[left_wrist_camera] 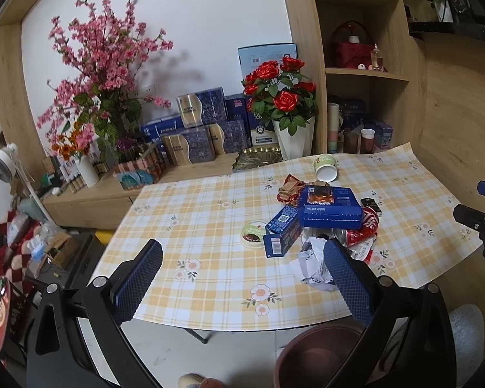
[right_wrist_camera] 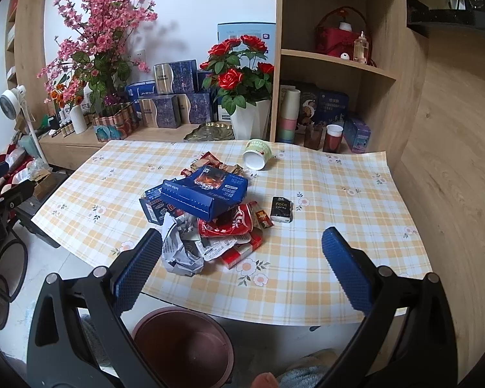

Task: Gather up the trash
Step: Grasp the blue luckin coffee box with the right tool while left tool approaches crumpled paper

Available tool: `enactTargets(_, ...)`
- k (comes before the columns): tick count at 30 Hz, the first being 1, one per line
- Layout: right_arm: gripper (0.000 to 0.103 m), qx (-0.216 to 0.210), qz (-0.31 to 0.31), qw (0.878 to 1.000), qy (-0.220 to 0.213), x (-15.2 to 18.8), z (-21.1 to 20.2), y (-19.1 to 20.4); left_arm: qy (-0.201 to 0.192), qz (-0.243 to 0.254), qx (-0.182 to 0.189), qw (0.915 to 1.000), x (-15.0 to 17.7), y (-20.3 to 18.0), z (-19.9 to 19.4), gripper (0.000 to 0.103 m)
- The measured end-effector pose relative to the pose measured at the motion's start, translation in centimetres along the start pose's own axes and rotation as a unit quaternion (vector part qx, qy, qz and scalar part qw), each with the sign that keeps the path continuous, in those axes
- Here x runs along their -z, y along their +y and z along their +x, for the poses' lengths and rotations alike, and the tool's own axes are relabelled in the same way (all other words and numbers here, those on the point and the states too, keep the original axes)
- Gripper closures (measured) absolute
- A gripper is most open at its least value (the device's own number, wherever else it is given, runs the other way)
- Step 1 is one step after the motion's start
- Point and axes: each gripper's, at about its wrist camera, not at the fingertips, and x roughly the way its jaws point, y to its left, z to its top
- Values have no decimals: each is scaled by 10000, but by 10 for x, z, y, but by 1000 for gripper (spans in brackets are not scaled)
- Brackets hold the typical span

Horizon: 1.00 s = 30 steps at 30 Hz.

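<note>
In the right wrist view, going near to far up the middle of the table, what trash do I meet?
Crumpled white paper → crushed red can → large blue coffee box → brown wrappers → tipped paper cup, farthest.

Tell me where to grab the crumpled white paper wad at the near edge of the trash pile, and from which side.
Grip the crumpled white paper wad across its bulging near end, which juts out of the pile toward the table's front edge. Come from the front and above with the right tongs, already open just beside it. Its far end tucks under the crushed red can, so probably pull toward you.
</note>
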Motion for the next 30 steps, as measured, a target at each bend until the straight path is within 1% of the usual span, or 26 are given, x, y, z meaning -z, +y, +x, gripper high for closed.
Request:
enactTargets(2, 6, 61, -83, 9999, -13, 0, 3, 3, 36, -108, 94, 9999, 4, 3, 4, 5)
enactTargets(4, 6, 70, -169, 9998, -79, 0, 6, 5, 42, -93, 84, 9999, 2, 7, 9, 5)
enactTargets(6, 6, -20, -320, 9994, -97, 0, 12, 8, -30, -35, -59, 10000, 5, 8, 11, 5)
enactTargets(8, 6, -22, -496, 9987, -129, -2, 20, 13, -126, 21, -211, 9997, 7, 10, 13, 5)
enactTargets(9, 6, -42, -602, 9981, -160, -3, 26, 16, -154, 44, -226, 9996, 8, 10, 15, 5)
enactTargets(11, 6, -208, -738, 9969, -185, -5, 40, 20, -97, 38, -91, 9999, 8, 14, 22, 5)
enactTargets(12, 6, -377, -771, 9962, -174, -6, 51, 20, -60, 4, -47, 10000, 9, 16, 26, 5)
enactTargets(13, 6, -495, -752, 9959, -87, -7, 62, 20, -48, -50, -13, 10000, 10, 19, 30, 5)
enactTargets(15, 6, -644, -814, 9943, 223, -10, 90, 25, -158, -85, 11, 9998, 13, 22, 34, 5)
enactTargets(16, 6, -630, -927, 9934, 254, -10, 98, 30, -177, -90, 11, 9998, 13, 23, 38, 5)
enactTargets(17, 6, -555, -1166, 9912, 289, -12, 110, 38, -130, -116, 30, 9998, 14, 25, 43, 5)
enactTargets(20, 6, -235, -1653, 9849, 447, -13, 144, 62, 89, -249, 150, 9995, 17, 32, 59, 5)
enactTargets(22, 6, -237, -1870, 9809, 483, -12, 162, 72, 213, -301, 142, 9992, 20, 35, 68, 5)
enactTargets(25, 6, -75, -2324, 9708, 591, -13, 194, 85, 295, -341, 154, 9989, 24, 37, 79, 5)
enactTargets(26, 6, 29, -2527, 9657, 599, -14, 205, 92, 321, -332, 135, 9988, 25, 38, 82, 5)
enactTargets(30, 6, 199, -2988, 9514, 719, -12, 236, 105, 522, -328, 66, 9981, 33, 41, 94, 5)
